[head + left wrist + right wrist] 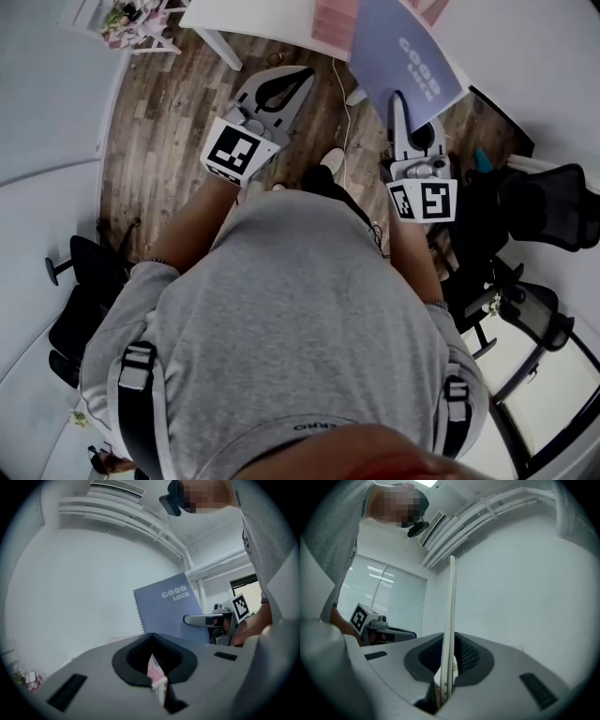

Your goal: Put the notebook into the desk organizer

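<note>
Fingers of the right gripper are clamped on 1 edge of the notebook, held upright at far right. It is judged light and bendy, best gripped near the spine. The left gripper is closed, empty.

1. At the top of the head view I see a white desk; a pink desk organizer stands on it.
2. Below lies the wood-plank floor, with a white cable trailing across it.
3. A left chair and a right chair, both black, stand on that floor.
</note>
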The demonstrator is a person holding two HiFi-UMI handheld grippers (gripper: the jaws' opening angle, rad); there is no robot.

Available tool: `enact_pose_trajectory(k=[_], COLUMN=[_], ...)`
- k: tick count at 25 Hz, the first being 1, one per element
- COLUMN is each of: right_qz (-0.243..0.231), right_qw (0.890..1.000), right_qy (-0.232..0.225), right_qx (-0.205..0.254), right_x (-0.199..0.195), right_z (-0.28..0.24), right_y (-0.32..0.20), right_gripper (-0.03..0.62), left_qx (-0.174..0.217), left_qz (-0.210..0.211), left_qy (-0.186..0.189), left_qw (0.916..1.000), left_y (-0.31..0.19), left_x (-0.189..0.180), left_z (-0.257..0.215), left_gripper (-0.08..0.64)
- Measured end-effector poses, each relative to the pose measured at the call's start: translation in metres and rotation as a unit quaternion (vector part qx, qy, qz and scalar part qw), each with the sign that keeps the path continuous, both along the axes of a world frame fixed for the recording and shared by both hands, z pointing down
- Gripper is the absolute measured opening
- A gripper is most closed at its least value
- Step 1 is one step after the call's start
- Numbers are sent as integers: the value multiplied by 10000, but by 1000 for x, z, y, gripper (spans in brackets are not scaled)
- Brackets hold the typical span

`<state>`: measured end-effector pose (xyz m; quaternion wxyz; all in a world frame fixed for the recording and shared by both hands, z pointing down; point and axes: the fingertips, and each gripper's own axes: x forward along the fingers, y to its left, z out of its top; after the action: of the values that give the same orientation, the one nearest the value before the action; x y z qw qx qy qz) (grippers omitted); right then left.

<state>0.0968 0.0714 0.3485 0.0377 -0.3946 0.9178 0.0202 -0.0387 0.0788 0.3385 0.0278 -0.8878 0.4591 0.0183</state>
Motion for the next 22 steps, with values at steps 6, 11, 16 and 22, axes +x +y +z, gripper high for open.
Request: enact_pose_trajectory(k=[6,11,16,22], right_qz=[-137,-285,-399,-586], right_qw=[9999,9995,9990,9978], right_qy=[-78,-143,-210,-305], right_qx=[37,17,-12,-56], right_x=[13,27,42,55], right_z=[-7,-8,-8,-9], right_y=[-45,-77,-106,-132], right_gripper=[38,38,38,38], left_qx=[-2,-15,-59,-80], left_qz=[-63,-195,-325,-478], left_qy=[-32,-70,-124,-174], left_qw=[10000,9998,9994,9987], left_y=[-44,-77,-104,-128], left_x=[19,32,46,57], left_z=[-5,-7,-7,-6], left_gripper=[18,20,20,20])
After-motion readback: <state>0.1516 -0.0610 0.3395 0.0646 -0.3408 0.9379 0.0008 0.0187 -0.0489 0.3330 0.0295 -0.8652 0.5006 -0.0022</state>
